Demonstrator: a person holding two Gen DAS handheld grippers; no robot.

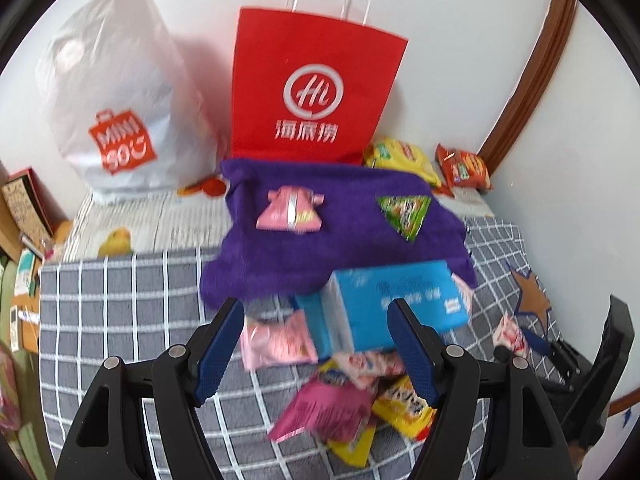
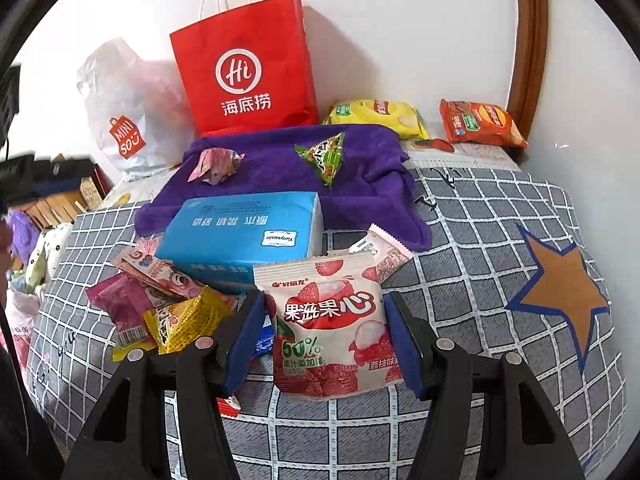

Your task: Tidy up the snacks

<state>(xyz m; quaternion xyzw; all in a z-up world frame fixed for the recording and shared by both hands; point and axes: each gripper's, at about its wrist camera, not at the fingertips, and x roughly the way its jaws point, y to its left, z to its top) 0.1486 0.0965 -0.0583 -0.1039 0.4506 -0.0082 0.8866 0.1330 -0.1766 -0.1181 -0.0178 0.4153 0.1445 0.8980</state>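
Early going, I judge — only two packets lie on the purple towel at frame centre, the pile waits lower left, the right tool pinches a lychee pouch, and the left tool hangs spread, empty.

left gripper: black frame, blue ribbed pads, silver screws | right gripper: same

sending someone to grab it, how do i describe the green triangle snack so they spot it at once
Find the red paper bag against the wall; a purple towel lies in front of it. The green triangular packet sits on the towel's right half, the only green, three-cornered pack; its neighbour there is a crumpled pink wrapper.
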